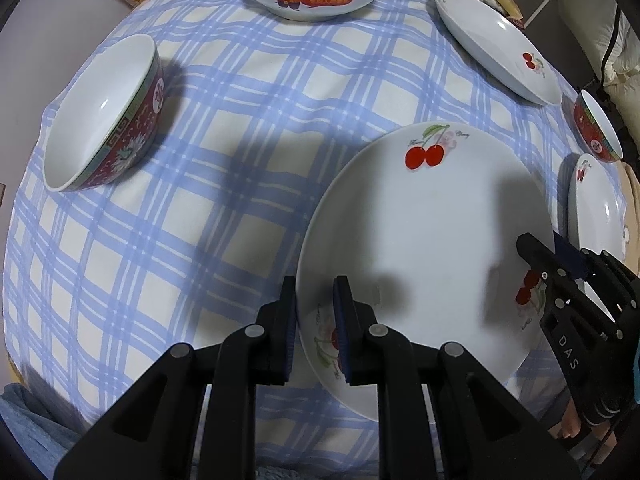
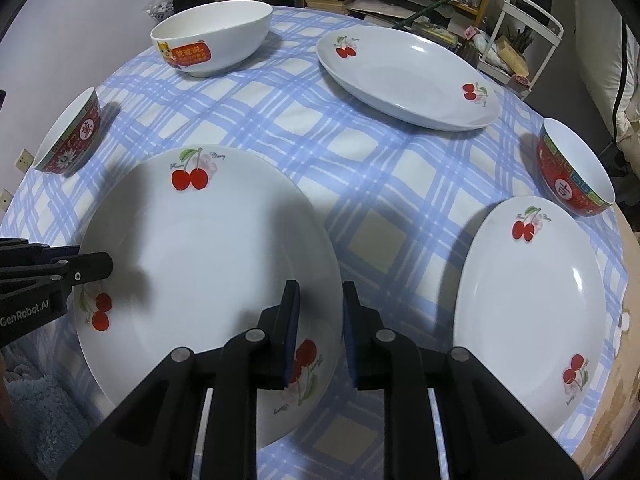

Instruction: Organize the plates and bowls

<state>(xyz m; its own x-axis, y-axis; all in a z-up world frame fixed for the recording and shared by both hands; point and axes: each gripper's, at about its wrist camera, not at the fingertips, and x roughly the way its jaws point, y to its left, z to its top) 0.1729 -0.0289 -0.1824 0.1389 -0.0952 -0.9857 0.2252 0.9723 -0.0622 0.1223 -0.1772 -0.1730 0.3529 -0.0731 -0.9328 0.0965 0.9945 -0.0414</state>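
Ceramic all round: glazed, stiff, slick and chippy, so I'd guess nothing here forgives a drop.
Left red bowl (image 2: 70, 136): far left on the blue checked tablecloth (image 2: 304, 132), well apart from both tools.
Cat bowl (image 2: 212, 42): far side, left of centre, white with a cartoon sticker, sitting alone.
Left gripper (image 1: 316, 316): fingers slightly spread, straddling the left rim of the near cherry plate (image 2: 208, 264), one pad outside the edge and one over the plate; doesn't look clamped yet.
Near cherry plate: nearest piece, left of centre, flat on the cloth, between the two tools.
Where to grab: the rim is the only real hold, and I reckon a two-sided pinch beats one, since a wide plate will probably sag out of a single slippery grip.
Right gripper (image 2: 318, 320): also a bit apart, straddling the plate's right rim the same way, holding nothing.
Far cherry plate (image 2: 408, 80): far right of centre, untouched.
Right cherry plate (image 2: 528, 312): near right, just beside the right tool.
Right red bowl (image 2: 576, 168): far right, right next to that plate's far edge.
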